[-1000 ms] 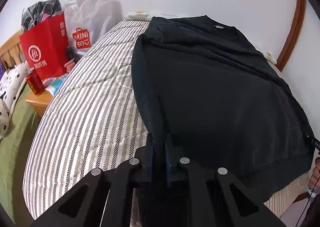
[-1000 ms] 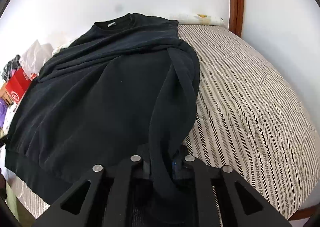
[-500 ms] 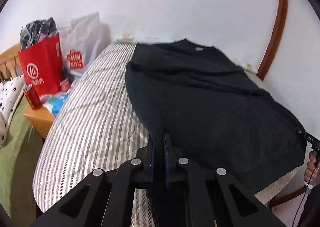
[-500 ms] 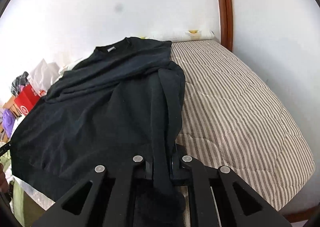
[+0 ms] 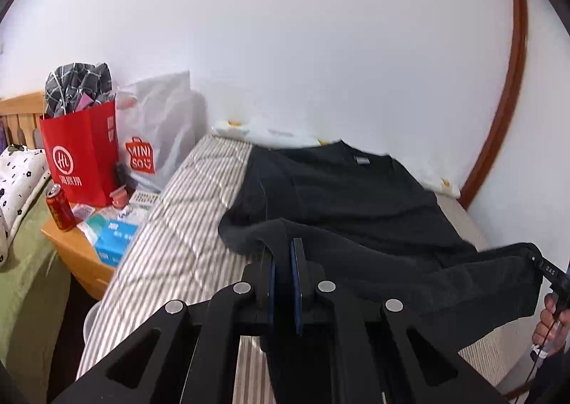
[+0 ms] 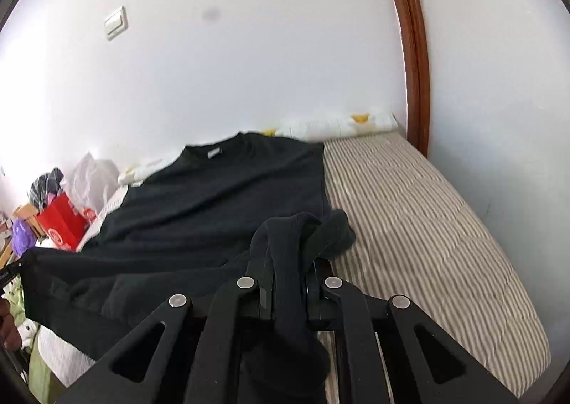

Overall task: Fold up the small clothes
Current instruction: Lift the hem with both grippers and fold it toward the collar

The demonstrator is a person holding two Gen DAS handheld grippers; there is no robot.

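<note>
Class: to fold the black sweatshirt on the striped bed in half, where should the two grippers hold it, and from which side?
At the two bottom hem corners, from the foot edge nearest the cameras. The black sweatshirt lies with its collar toward the wall, so the hem faces us. The left gripper and right gripper are each shut on a corner, fabric lifted, ready to carry over the bed toward the collar.
</note>
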